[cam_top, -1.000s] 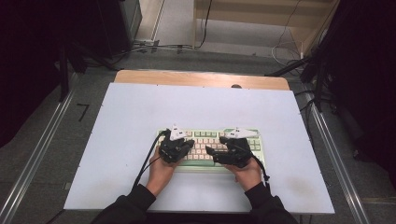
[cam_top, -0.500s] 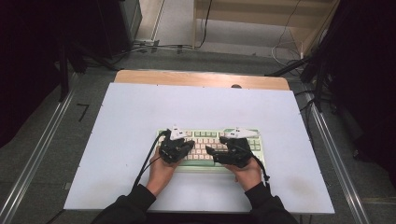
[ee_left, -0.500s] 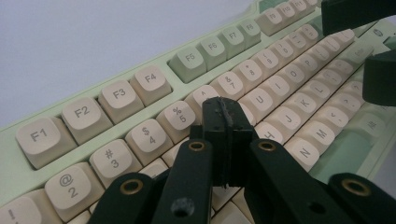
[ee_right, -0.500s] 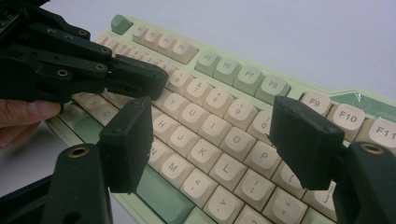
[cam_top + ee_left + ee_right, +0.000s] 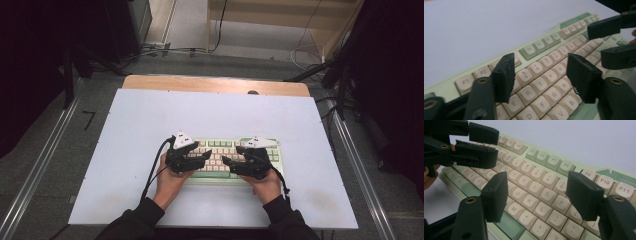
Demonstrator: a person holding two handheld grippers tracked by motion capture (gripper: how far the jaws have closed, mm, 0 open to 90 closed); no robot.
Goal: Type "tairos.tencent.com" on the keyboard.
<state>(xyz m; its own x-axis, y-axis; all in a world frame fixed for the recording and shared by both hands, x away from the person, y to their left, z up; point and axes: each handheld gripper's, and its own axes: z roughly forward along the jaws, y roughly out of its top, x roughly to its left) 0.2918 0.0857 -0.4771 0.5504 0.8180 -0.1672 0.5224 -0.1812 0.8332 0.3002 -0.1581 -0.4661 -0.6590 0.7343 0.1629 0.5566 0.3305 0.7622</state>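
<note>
While both tools hover over the keyboard (image 5: 235,156), which lies at about six o'clock on the white bench (image 5: 150,115), no key looks pressed, so the typing work seems barely begun. The left hand-held gripper (image 5: 539,75) has just been opening; its jaws stand wide with nothing between them, above the letter keys. The right hand-held gripper (image 5: 536,192) has just narrowed slightly, still wide and empty. Both hands angle inward, tips facing.

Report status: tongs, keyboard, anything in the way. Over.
Left tongs have just been opening, right tongs just been closing slightly; both open, nothing between them. Keyboard flat on white table, both tongs over its keys. Nothing in the way.
</note>
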